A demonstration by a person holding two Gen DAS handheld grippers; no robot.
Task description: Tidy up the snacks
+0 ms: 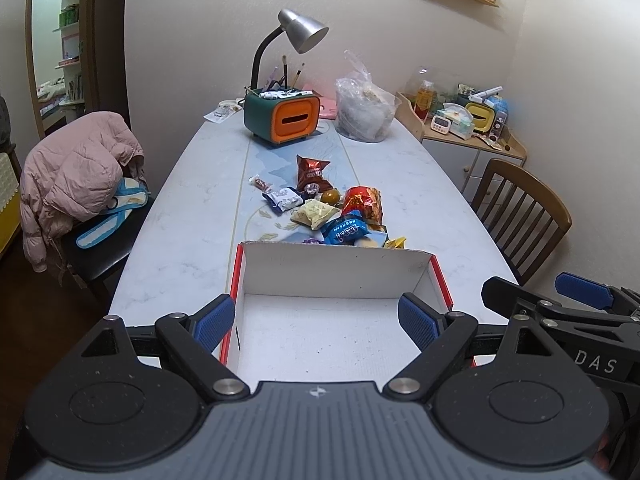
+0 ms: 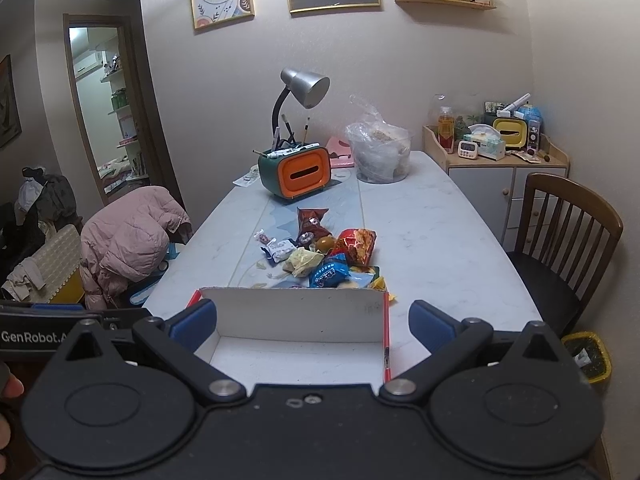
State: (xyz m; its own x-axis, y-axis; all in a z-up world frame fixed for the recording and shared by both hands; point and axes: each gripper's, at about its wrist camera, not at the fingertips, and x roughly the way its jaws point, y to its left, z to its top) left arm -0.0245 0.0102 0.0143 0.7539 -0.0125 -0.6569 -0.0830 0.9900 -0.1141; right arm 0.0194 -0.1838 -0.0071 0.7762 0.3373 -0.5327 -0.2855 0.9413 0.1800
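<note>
Beyond box (image 1: 336, 276) — loose snacks (image 1: 340, 212).

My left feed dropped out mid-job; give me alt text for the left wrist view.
The open left gripper hovers over an empty white box with red edges. Beyond it, a snack pile lies on the marble table, with a lamp organizer at the far end. The right gripper shows alongside.

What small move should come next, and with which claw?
Probably reach the right claw forward over the box toward the blue packet. Both claws are open and hold nothing, the box looks empty, and the snacks lie heaped just beyond its far wall. The blue packet is among the nearest and lies on top, so it should come away cleanly.
</note>
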